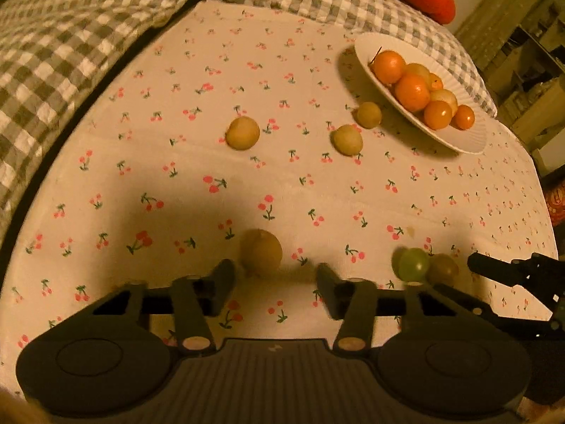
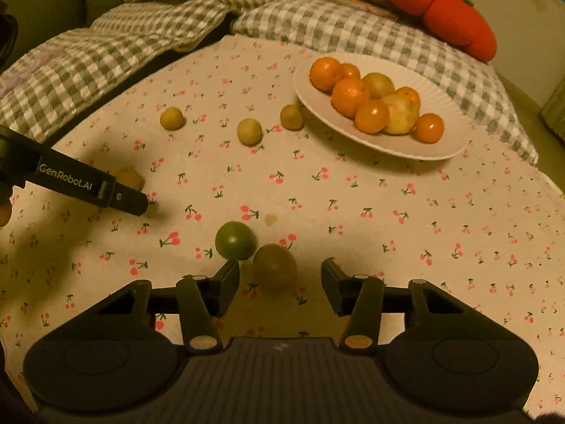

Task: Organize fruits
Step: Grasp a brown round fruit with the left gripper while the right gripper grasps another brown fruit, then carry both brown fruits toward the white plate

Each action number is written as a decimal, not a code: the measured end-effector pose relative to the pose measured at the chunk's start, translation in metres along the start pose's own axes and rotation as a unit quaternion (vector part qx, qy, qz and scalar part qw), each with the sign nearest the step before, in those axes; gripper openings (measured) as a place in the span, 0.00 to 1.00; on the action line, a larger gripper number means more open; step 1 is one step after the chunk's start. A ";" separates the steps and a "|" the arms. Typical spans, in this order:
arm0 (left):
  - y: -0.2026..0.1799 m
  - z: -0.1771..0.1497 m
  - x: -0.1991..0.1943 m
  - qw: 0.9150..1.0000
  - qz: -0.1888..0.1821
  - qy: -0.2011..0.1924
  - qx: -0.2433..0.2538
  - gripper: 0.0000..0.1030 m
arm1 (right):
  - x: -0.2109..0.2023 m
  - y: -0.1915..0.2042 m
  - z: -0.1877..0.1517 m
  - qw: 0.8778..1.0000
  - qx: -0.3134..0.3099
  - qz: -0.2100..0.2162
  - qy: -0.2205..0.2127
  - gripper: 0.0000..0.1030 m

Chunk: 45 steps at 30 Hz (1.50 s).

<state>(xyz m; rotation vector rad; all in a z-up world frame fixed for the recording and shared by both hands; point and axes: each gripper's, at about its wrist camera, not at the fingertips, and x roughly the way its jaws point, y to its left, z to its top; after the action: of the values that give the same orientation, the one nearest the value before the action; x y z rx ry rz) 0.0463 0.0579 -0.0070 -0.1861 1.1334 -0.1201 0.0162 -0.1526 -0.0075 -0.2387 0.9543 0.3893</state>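
Note:
A white plate (image 1: 469, 143) (image 2: 445, 148) holds several orange and yellow fruits at the far right of the cherry-print cloth. Three yellow fruits (image 1: 242, 133) (image 1: 348, 140) (image 1: 369, 115) lie loose left of the plate; they also show in the right wrist view (image 2: 172, 118) (image 2: 249, 131) (image 2: 292, 117). My left gripper (image 1: 275, 275) is open, a yellow-brown fruit (image 1: 261, 252) just ahead between its fingertips. My right gripper (image 2: 279, 275) is open around a brownish fruit (image 2: 275, 265), a green fruit (image 2: 236, 240) beside its left finger. The green fruit also shows in the left wrist view (image 1: 414, 264).
A grey checked quilt (image 1: 70, 35) borders the cloth at the back and left. Orange plush carrots (image 2: 455, 10) lie behind the plate. The left gripper's finger (image 2: 106, 190) reaches in at the left of the right wrist view, a small fruit (image 2: 128, 176) behind it.

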 end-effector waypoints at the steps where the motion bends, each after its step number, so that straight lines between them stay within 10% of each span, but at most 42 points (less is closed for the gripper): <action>1: -0.002 0.000 -0.001 1.000 0.003 -0.002 0.006 0.24 | 0.001 0.000 0.000 1.000 0.000 -0.001 0.002 0.40; 9: -0.004 0.001 0.000 1.000 -0.007 0.006 0.008 0.00 | 0.006 0.003 0.001 1.000 -0.009 0.004 -0.002 0.25; 23: 0.009 0.006 0.000 0.999 -0.028 0.012 -0.043 0.01 | -0.003 0.002 0.005 1.000 -0.003 0.002 -0.028 0.24; 33: 0.020 0.010 -0.005 0.996 -0.033 0.000 -0.086 0.33 | -0.010 0.005 0.008 0.999 -0.004 0.008 -0.044 0.24; 45: 0.000 0.011 -0.005 0.999 -0.030 -0.031 -0.034 0.14 | -0.014 0.007 0.008 0.998 -0.005 0.008 -0.055 0.24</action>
<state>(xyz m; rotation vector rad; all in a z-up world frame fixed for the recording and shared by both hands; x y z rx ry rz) 0.0541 0.0594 0.0023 -0.2817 1.0714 -0.1285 0.0118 -0.1469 0.0086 -0.2175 0.8474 0.4177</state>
